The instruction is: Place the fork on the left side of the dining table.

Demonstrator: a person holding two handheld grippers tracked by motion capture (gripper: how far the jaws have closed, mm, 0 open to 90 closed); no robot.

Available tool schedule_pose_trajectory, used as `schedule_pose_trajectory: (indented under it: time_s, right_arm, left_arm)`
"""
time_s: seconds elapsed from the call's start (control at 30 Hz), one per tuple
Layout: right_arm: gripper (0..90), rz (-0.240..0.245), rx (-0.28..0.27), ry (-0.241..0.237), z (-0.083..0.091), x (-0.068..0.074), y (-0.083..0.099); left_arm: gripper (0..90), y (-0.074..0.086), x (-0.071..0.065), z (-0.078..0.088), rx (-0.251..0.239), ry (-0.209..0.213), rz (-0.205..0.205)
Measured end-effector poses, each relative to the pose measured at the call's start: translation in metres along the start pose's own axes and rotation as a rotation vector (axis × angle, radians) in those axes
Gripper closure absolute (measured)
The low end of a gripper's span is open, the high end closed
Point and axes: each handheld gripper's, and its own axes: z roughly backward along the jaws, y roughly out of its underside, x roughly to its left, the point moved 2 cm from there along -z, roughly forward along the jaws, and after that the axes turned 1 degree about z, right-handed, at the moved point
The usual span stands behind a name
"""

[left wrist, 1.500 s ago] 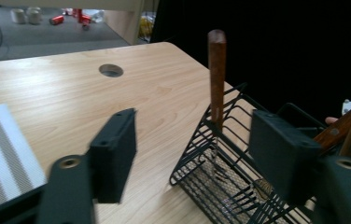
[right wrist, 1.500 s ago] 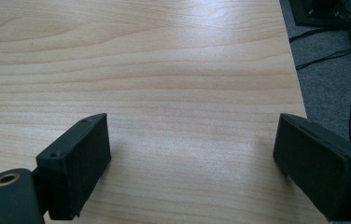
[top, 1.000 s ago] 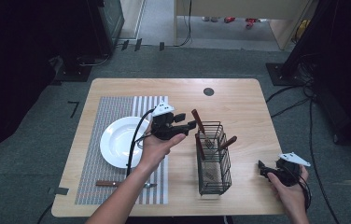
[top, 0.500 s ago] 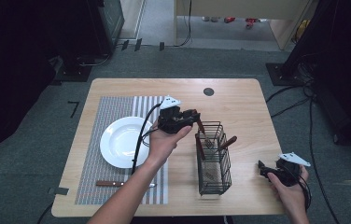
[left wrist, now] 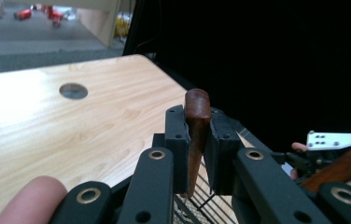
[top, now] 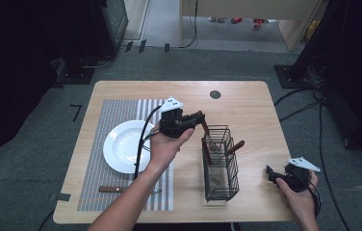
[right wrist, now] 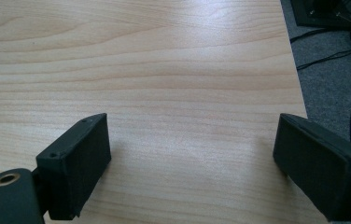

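- My left claw (top: 199, 118) has just been closing, and it now pinches the top of a brown wooden handle (left wrist: 196, 135) tight between its two black jaws.
- That wooden handle (top: 204, 128) stands up out of the black wire basket (top: 221, 166), at the basket's far left corner.
- I cannot tell what kind of tool is on the end of the handle down in the basket.
- A second brown wooden handle (top: 235, 147) leans out of the same basket, on its right side.
- My right claw (top: 271, 173) is just to the right of the basket, low over the light wooden tabletop (top: 246, 106).
- My right claw's jaws stand wide apart with just bare tabletop (right wrist: 173, 84) between them.
- A round white plate (top: 123, 147) sits on a grey striped mat (top: 116, 108), well to the left of the basket.
- A brown-handled piece of cutlery (top: 121, 190) lies flat on the mat, left of the basket and at the near edge.
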Motion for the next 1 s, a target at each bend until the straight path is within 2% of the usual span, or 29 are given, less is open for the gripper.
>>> schedule_pose_trajectory:
  time_s: [0.2,0.27,0.33,0.47,0.67,0.8,0.9,1.0]
  right_arm:
    - [10.6,0.000,0.000,0.000,0.000,0.000,0.000]
    - [10.6,0.000,0.000,0.000,0.000,0.000,0.000]
    - [10.6,0.000,0.000,0.000,0.000,0.000,0.000]
    - [10.6,0.000,-0.001,0.000,0.000,0.000,0.000]
    - [10.6,-0.001,-0.001,0.000,0.000,0.000,0.000]
    - [10.6,0.000,-0.001,0.000,0.000,0.000,0.000]
    - [10.6,-0.001,-0.001,0.000,0.000,0.000,0.000]
    - [10.6,-0.001,-0.001,0.000,0.000,0.000,0.000]
  left_arm:
    - [82.3,-0.009,-0.003,0.021,-0.070,0.030,0.010]
    - [82.3,-0.014,-0.002,0.032,-0.112,0.040,0.017]
    - [82.3,-0.016,-0.002,0.036,-0.126,0.046,0.022]
    - [82.3,-0.024,0.002,0.054,-0.175,0.050,0.022]
    - [82.4,-0.035,0.012,0.081,-0.266,0.064,0.043]
    - [82.4,-0.041,0.019,0.095,-0.309,0.055,0.043]
    - [82.4,-0.044,0.028,0.106,-0.352,0.046,0.058]
    - [82.4,-0.045,0.032,0.110,-0.364,0.031,0.066]
